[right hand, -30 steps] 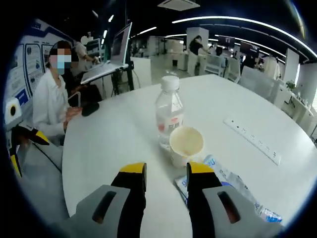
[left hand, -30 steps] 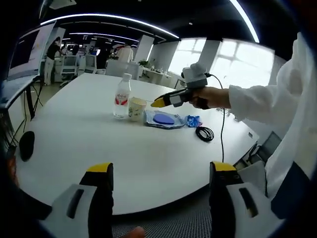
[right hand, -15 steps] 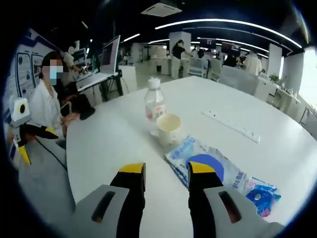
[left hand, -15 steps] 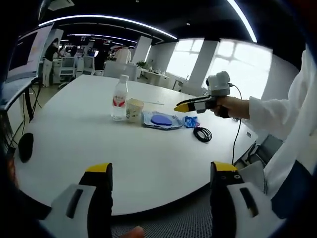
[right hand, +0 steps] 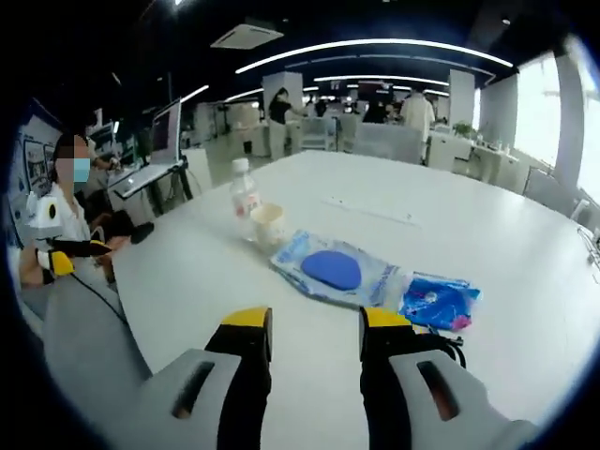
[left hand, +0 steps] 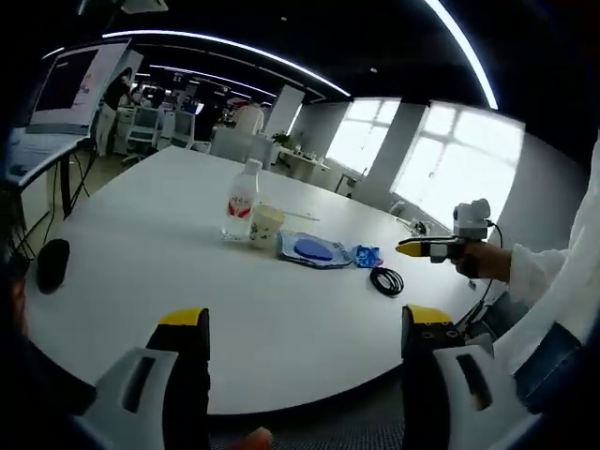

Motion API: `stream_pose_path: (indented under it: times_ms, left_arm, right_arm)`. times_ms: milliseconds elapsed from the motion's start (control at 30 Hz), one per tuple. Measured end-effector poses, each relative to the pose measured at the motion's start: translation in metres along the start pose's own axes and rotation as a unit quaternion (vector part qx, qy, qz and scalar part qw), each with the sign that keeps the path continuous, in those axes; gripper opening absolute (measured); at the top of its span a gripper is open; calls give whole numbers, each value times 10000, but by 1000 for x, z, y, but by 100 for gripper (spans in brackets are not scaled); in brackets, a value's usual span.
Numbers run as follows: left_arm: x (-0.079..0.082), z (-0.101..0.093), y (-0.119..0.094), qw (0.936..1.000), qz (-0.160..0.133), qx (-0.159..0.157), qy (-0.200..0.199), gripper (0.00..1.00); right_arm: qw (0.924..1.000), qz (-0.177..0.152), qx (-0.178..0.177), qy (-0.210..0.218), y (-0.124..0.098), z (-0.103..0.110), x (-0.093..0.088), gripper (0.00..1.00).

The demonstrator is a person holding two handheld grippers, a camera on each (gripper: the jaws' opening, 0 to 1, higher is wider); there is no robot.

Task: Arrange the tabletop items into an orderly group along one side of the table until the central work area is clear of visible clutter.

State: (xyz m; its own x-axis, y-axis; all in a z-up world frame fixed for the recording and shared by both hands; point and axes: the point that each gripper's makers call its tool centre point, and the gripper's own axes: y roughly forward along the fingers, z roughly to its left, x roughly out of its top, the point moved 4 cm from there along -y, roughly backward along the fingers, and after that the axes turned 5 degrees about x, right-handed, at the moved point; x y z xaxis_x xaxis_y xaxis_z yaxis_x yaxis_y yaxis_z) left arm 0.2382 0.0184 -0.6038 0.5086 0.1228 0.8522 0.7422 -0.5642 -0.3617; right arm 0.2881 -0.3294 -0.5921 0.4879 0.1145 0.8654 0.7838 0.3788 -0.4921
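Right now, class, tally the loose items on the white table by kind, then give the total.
Water bottle: 1
Paper cup: 1
Blue packets: 2
Black cable coil: 1
Black mouse: 1
Total: 6

Bottle [right hand: 244, 193], cup [right hand: 267, 224], pouch [right hand: 335, 269], packet [right hand: 439, 301], cable [left hand: 385, 279] in a row on table [right hand: 487, 234].

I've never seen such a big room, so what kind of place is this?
Probably an open-plan office: a big white meeting table, a laptop on a stand, and rows of desks and chairs under long ceiling strip lights.
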Motion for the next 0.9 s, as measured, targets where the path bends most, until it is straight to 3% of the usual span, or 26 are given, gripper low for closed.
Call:
stream_pose_path:
  times_ms: [200,467,800,900]
  left_arm:
    - [-1,-1,1,9999,39,12,111,86]
    - [-11,-11,9,9972,398,-35,638,92]
    - [13,-3,35,9942,509,113,941,92]
    - [15,-1,48,9917,673,126,1087,91]
  right_arm:
    - [9971,-211,-612,409,-43,-21,-23,41]
    - [9908,-318,-1069,767,-81,-38,-44,48]
    - [9870,-204,-1190,1060,-94,-38,-70,52]
    - [9848,-212,-1178,1259,-93,-38,-76,52]
